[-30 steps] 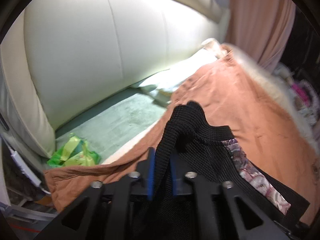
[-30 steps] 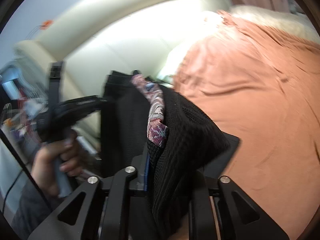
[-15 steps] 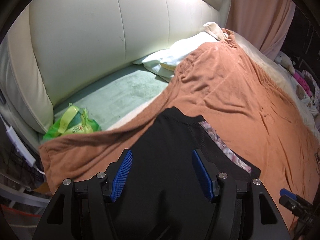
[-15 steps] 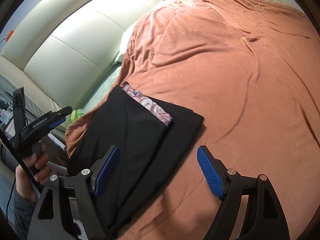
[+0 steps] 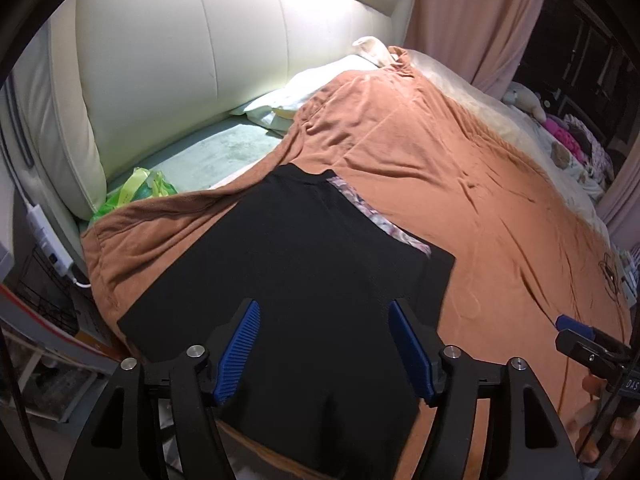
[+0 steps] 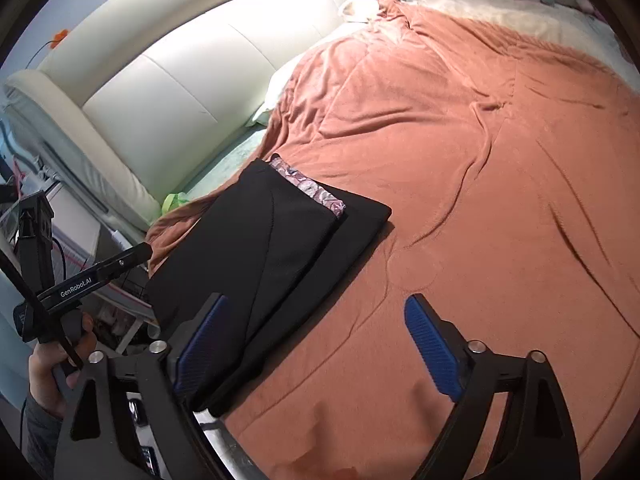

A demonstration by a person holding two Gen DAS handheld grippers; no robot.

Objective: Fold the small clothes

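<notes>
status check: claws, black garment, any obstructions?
Left claw and right claw open, empty, jaws just widened. Black garment released, folded flat on orange blanket. Nothing in the way.

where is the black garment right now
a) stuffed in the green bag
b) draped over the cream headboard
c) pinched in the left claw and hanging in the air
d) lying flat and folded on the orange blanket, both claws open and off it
d: the black garment lies folded flat on the orange blanket, and both the left claw and the right claw stand open with nothing pressed between their blue pads.
</notes>
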